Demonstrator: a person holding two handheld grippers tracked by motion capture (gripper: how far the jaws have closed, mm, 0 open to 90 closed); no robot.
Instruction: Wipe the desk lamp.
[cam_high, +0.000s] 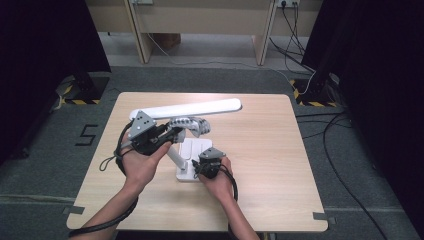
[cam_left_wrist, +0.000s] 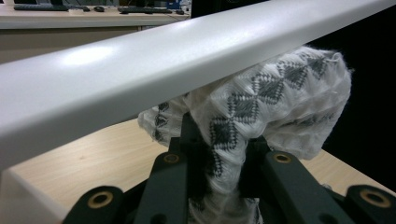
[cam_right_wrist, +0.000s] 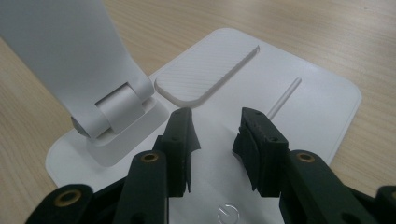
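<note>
We see the left gripper (cam_high: 172, 134) clenched on a white diamond-patterned knitted cloth (cam_left_wrist: 261, 107), wiping beneath the white desk lamp's long head (cam_high: 187, 108); the right gripper (cam_right_wrist: 215, 140), jaws apart, steadies its flat base (cam_right_wrist: 317, 112).

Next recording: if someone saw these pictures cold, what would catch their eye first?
Probably the long white bar-shaped lamp head stretched across the middle of the light wooden table, standing on its flat white base. Right under it, the left gripper is shut on a white knitted cloth with grey diamond patterns, pressing it up against the bar's underside. The right gripper hovers open over the base, near its power symbol.
</note>
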